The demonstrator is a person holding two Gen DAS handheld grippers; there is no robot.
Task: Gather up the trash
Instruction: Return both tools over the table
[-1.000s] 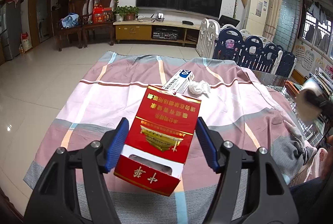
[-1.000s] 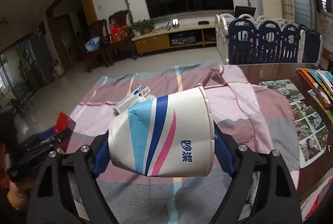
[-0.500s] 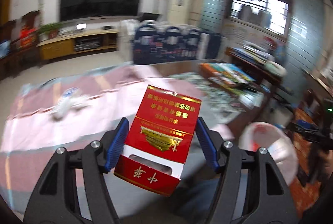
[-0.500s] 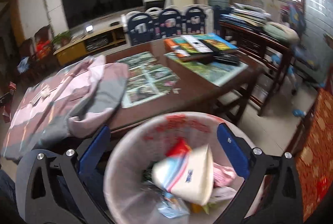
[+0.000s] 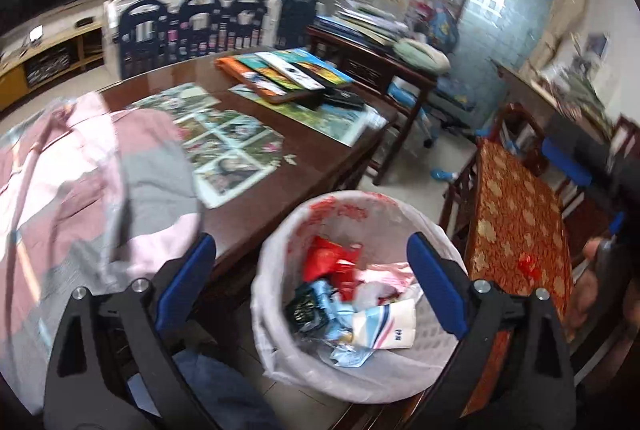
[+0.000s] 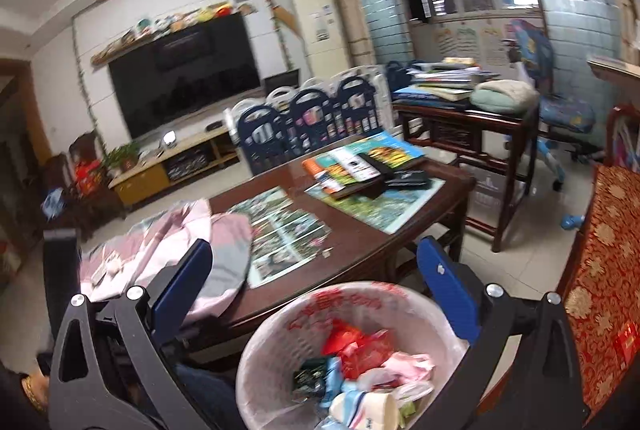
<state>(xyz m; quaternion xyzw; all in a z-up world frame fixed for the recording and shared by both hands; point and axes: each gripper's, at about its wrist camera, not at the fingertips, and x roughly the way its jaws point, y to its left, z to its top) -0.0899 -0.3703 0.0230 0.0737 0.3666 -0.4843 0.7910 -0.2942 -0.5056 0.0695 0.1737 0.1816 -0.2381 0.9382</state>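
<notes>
Trash bin (image 5: 280, 334), lined with a white bag, stands on the floor by the table's near corner. Above it the left gripper (image 5: 312, 286) has just been opening, nothing between its pads; the right gripper (image 6: 316, 290) gapes empty too. Paper cup (image 5: 384, 326) and red packet (image 5: 324, 258) lie inside. Beyond, a pink cloth (image 5: 80, 190) drapes the table (image 5: 280, 186).

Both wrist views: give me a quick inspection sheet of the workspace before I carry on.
Surface: dark wooden table, part-covered by a pink and grey cloth.
Job's things: lined trash bin on the floor beside the table, holding a striped paper cup, a red pack and wrappers.
Clutter: books and photo sheets on the table.
Grippers: left gripper open, its jaws just widened, nothing between them; right gripper open, empty.
Cables: nothing seen.
Surroundings: television, playpen fence, patterned bench.
</notes>
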